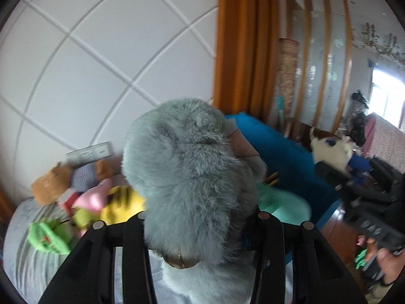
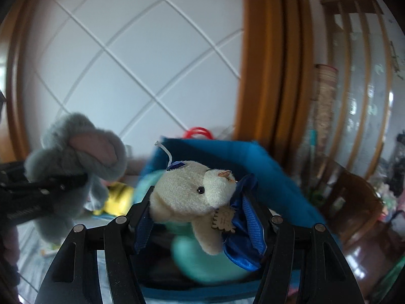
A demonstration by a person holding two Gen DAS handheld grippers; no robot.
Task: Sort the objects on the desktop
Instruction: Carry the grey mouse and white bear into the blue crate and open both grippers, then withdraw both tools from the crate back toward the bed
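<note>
A fluffy grey-blue plush toy (image 1: 187,185) is clamped between the fingers of the left gripper (image 1: 200,217) and held up in the air. A cream plush bear with a blue satin ribbon (image 2: 195,200) is pinched between the fingers of the right gripper (image 2: 202,215). Below and behind both toys an open blue fabric storage bin (image 2: 240,157) is seen, with a mint-green soft item (image 2: 202,261) inside. A heap of coloured plush toys (image 1: 83,192) is piled on the grey striped bedding (image 1: 30,253) to the left.
</note>
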